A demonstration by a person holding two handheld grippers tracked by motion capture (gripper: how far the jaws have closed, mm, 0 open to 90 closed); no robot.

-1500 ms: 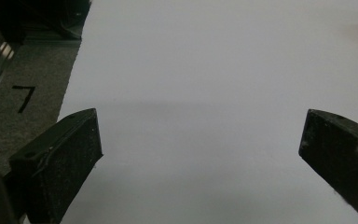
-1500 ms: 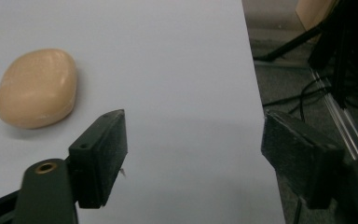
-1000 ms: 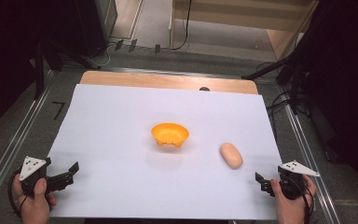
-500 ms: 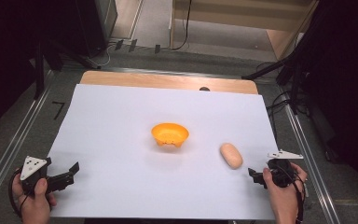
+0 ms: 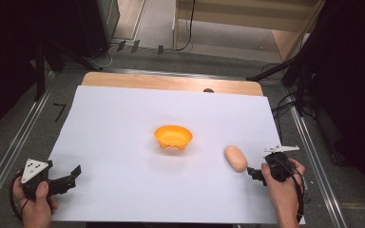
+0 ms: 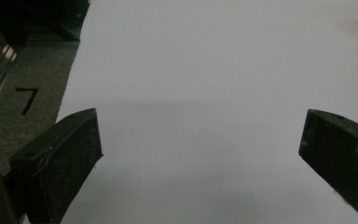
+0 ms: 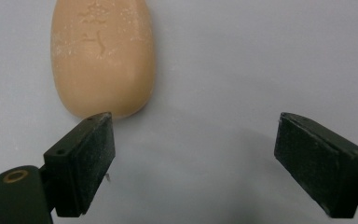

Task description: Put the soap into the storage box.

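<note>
The right gripper (image 7: 193,154), jaws apart and just narrowed with nothing between them, nears the peach-coloured oval soap bar (image 7: 101,56) on the white surface (image 5: 123,123) (reaching step); next it must centre, then close.

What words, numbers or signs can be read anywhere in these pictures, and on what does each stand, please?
"7": a black mark shaped like this figure on the grey floor left of the white sheet.
Pressed characters on top of the tan soap bar: two raised signs, too faint to read.
Nothing else bears writing.
</note>
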